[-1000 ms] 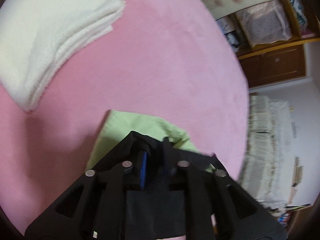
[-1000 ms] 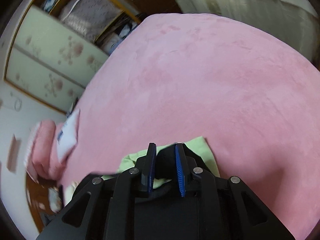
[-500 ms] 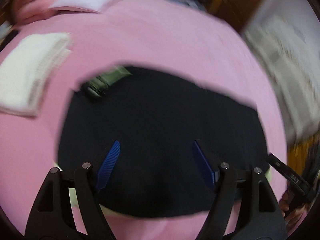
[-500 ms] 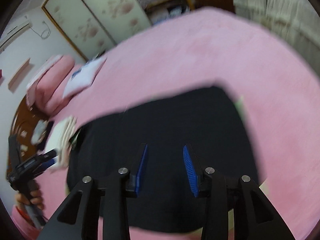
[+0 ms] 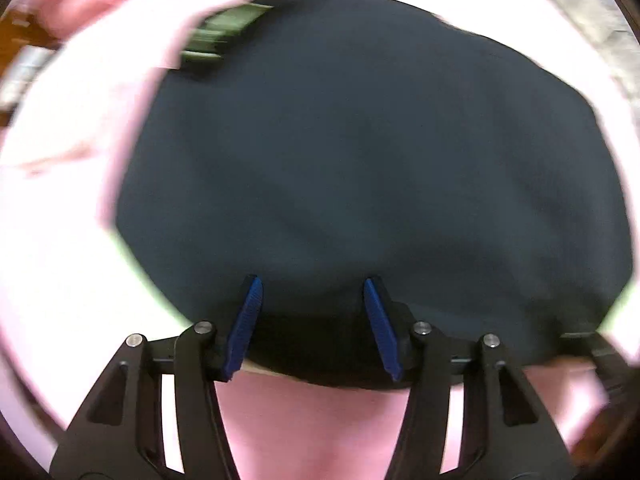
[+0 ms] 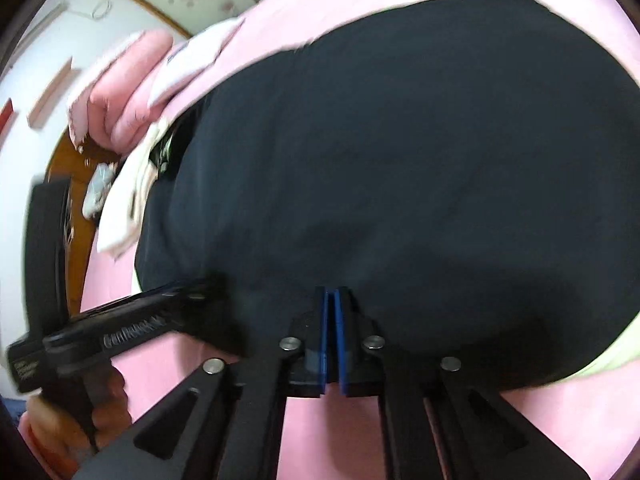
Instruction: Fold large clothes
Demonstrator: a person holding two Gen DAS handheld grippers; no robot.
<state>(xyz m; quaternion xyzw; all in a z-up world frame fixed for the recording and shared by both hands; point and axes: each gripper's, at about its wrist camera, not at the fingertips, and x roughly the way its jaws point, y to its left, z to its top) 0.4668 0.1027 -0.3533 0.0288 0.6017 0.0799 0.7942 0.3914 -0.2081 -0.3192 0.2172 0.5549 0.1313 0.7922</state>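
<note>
I have a dark navy garment (image 5: pixel 360 152) spread flat on the pink bed cover (image 5: pixel 60 280), and it fills most of both wrist views. A pale green cloth (image 6: pixel 596 360) lies under it, showing only as a thin strip at the near right edge in the right wrist view and as a faint green rim along the garment's left edge in the left wrist view. My left gripper (image 5: pixel 312 300) points steeply down at the near hem; its blue pads (image 5: pixel 250 320) stand about half apart and its jaws are closing, with the hem of the garment lying between them but neither pad pressing on it that I can see. My right gripper (image 6: pixel 331 292) also sits at the near hem, its two blue pads drawn together with only a hairline slit left between them; I see no fold of the dark fabric caught in that slit, though the tips are dark against dark cloth. In the right wrist view the left gripper's black body comes in from the lower left, and the hand (image 6: pixel 56 420) holding it shows below. Further back on the left, a folded white towel (image 6: pixel 124 208) lies just beside the garment's far corner, and pink pillows (image 6: pixel 120 92) sit beyond it. The left wrist view is smeared at the edges.
</note>
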